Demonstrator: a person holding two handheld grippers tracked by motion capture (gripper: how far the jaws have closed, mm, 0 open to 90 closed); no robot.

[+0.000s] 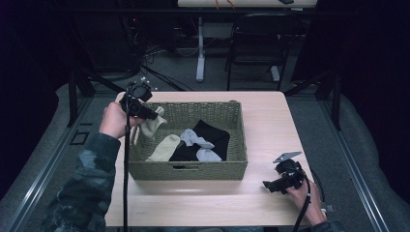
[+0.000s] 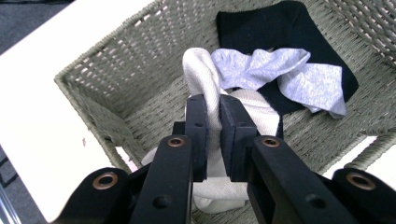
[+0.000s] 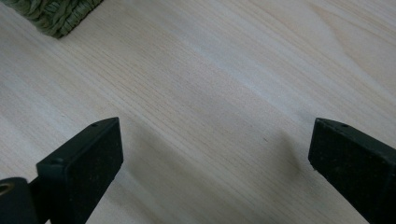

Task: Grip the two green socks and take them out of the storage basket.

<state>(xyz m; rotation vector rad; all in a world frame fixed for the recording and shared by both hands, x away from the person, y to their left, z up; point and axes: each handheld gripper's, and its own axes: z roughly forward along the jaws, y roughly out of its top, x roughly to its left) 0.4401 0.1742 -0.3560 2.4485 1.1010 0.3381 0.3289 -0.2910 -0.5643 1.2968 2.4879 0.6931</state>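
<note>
Left gripper [image 2: 213, 135] is clamped on a cream sock [image 2: 205, 84], lifted over the basket's [image 1: 186, 170] left end just inside the rim. A grey sock [image 1: 197, 140] and black cloth [image 1: 212, 133] lie on the basket floor. Right gripper [image 1: 271, 185], jaws spread wide, sits low over bare table [image 3: 210, 84] right of the basket's front corner, well apart from the table edge.
</note>
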